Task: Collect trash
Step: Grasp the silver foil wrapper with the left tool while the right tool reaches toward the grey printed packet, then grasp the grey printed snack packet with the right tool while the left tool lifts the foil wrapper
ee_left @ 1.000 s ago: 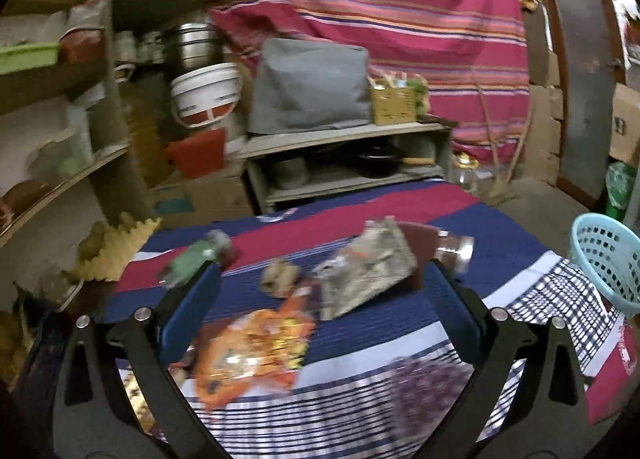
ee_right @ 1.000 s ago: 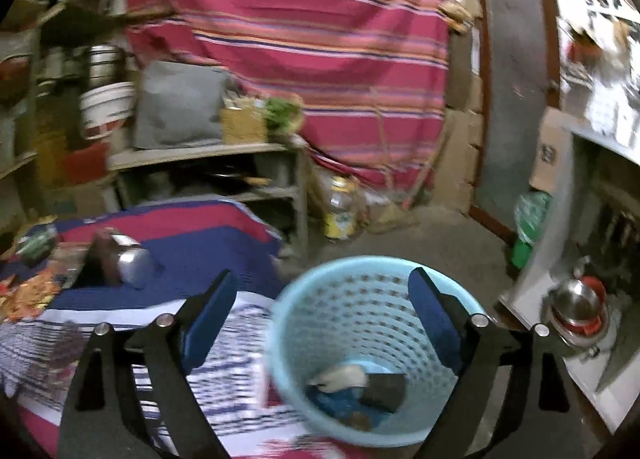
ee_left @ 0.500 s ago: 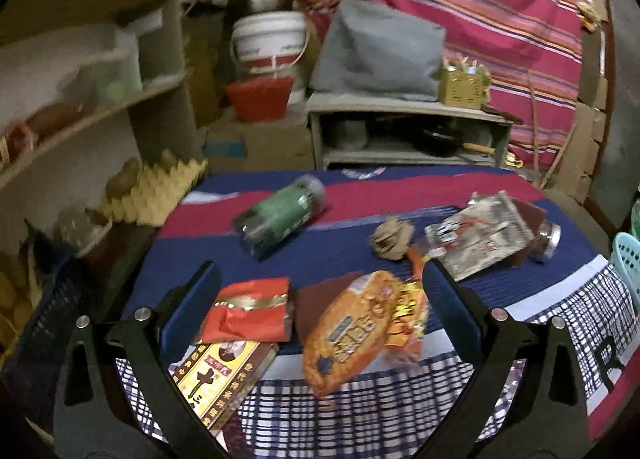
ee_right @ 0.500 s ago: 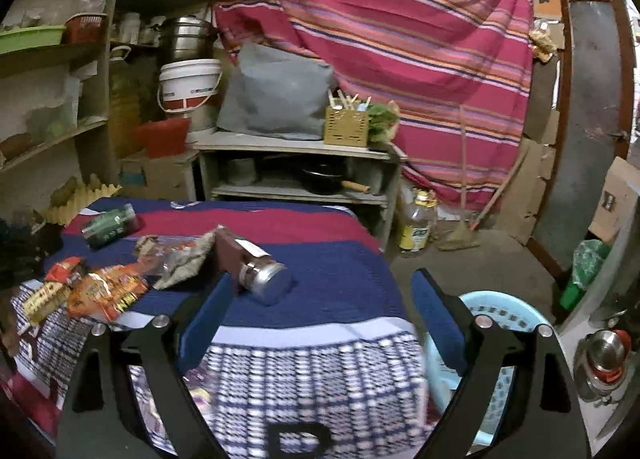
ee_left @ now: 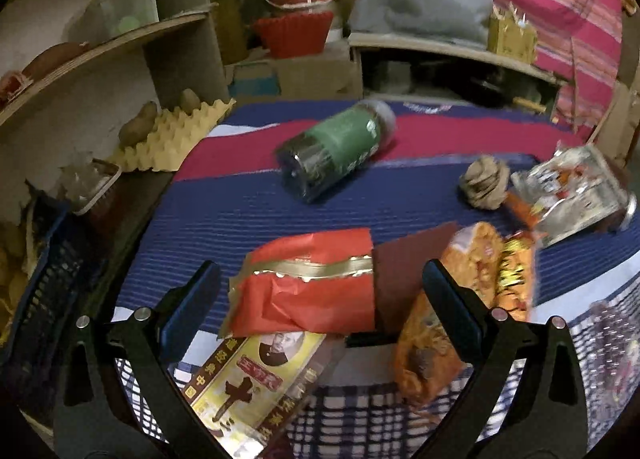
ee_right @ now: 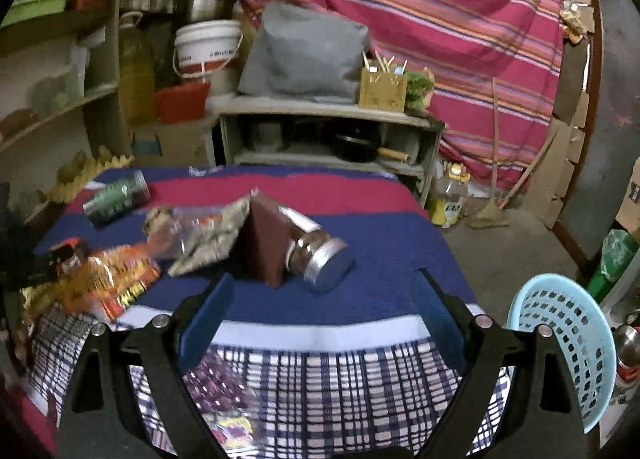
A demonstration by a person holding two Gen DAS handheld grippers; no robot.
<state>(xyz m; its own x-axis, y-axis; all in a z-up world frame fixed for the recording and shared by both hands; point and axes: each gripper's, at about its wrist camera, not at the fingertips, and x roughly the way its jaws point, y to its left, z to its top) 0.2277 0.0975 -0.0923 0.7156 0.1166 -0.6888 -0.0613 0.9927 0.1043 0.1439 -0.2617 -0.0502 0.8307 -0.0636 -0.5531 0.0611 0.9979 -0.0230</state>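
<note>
the left gripper hangs low over the table, jaws spread wide and holding nothing. the right gripper hovers above the table's near edge, jaws equally wide apart, also holding nothing.

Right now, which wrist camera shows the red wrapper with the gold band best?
The left wrist view: the red wrapper lies large and unobstructed between the open left gripper fingers. The right wrist view shows at most a blurred red scrap at the table's far left edge, too unclear to identify.
</note>
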